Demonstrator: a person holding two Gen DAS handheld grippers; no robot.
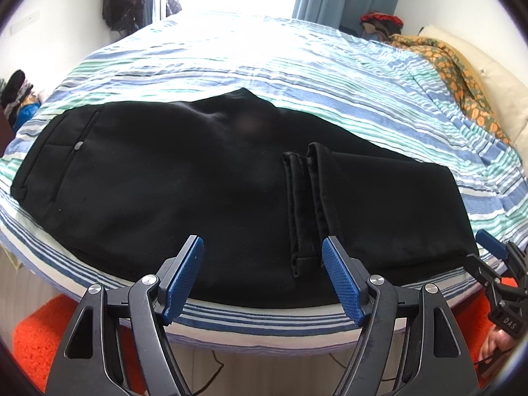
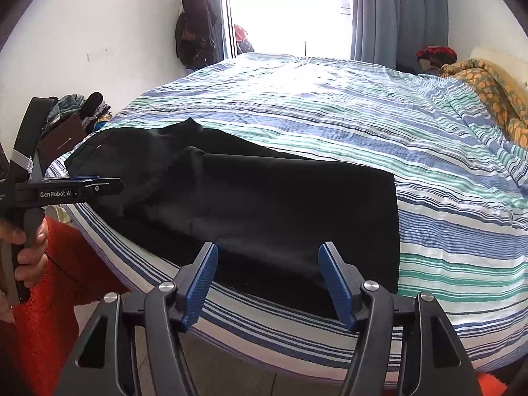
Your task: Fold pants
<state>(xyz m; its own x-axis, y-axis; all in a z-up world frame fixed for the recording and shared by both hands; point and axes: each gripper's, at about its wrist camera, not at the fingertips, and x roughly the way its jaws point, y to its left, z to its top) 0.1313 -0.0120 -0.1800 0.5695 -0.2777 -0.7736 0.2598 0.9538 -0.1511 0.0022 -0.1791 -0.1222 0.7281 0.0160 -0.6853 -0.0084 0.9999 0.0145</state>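
Note:
Black pants (image 1: 148,181) lie flat along the near edge of a striped bed (image 1: 264,56). The waist with its back pocket is at the left. The legs are folded back over the middle, so their hems (image 1: 303,198) point at me. My left gripper (image 1: 264,244) hovers open over the near edge by the hems, with nothing between its pads. In the right wrist view the pants (image 2: 264,204) end in a straight fold at the right. Above their near edge my right gripper (image 2: 269,249) is open and holds no cloth. A hand (image 2: 29,247) holds the left gripper (image 2: 95,183) at the far left.
The striped sheet (image 2: 429,198) stretches wide behind and to the right of the pants. An orange patterned blanket (image 1: 455,76) and a pillow (image 1: 495,76) lie at the far right. An orange rug (image 1: 36,336) covers the floor below the bed. Dark clothes (image 2: 194,23) hang on the wall.

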